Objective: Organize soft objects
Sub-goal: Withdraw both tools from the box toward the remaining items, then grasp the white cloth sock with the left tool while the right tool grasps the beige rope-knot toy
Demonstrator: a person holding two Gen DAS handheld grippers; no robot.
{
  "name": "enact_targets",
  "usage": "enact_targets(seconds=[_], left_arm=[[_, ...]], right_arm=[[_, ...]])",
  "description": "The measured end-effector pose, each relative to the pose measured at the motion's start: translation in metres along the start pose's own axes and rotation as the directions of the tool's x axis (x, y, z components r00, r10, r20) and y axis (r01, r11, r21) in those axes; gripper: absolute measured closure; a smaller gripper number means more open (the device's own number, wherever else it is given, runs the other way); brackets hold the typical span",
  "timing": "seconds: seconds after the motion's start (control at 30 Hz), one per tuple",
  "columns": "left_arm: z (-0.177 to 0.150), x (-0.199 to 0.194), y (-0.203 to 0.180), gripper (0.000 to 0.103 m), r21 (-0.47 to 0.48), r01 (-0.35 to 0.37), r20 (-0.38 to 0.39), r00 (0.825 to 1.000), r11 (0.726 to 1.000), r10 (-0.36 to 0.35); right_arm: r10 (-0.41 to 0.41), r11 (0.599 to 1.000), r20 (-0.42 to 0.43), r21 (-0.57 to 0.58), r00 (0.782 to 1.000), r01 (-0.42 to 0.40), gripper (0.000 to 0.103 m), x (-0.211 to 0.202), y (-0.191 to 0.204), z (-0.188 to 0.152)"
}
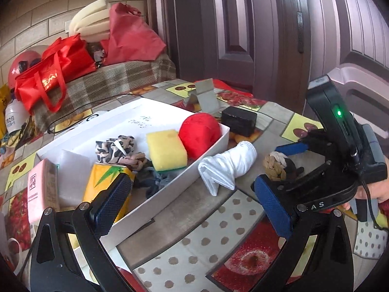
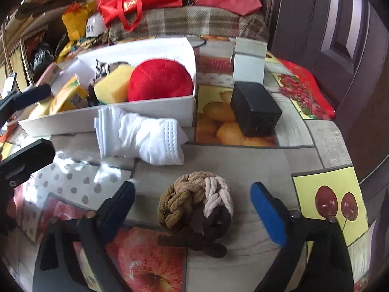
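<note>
Tan, cream, brown braided knot point(image 2: 195, 209); white sock point(image 2: 141, 133) (ribbed); red ball point(image 2: 160, 80)

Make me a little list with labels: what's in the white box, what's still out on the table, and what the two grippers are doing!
in the box: red plush ball, yellow sponge, leopard scrunchie, tissue packs
outside it: white sock, braided rope knot, black case
right gripper: open, knot between the pads, not touching
left gripper: open, empty, over the box's near edge
left to tidy: sock and knot
</note>
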State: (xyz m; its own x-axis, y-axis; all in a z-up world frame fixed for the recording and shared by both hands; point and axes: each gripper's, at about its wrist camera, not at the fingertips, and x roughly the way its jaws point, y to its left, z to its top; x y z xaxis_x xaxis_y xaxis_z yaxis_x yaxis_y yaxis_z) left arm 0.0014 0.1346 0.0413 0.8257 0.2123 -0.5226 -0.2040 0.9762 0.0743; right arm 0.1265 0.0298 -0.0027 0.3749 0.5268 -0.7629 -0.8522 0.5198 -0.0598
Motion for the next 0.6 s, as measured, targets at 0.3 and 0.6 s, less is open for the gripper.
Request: enact_targets(seconds=[0.3, 0.6], left_arm=[[0.021, 0.032, -0.044, 0.001, 0.168, 0.149, -0.036, 0.989, 0.975, -0.145], [0.023, 0.056, -0.053, 0.001, 0.143, 0.209, -0.159, 0.970, 0.967, -0.186]], right_arm=[[0.032, 0.985, 0.060, 0.167, 0.998, -0.042, 0.066, -0.022, -0.040, -0.020], [0.071, 0.953, 0.090, 0.288, 0.993, -0.094, 0.066, -0.027, -0.063, -0.029]])
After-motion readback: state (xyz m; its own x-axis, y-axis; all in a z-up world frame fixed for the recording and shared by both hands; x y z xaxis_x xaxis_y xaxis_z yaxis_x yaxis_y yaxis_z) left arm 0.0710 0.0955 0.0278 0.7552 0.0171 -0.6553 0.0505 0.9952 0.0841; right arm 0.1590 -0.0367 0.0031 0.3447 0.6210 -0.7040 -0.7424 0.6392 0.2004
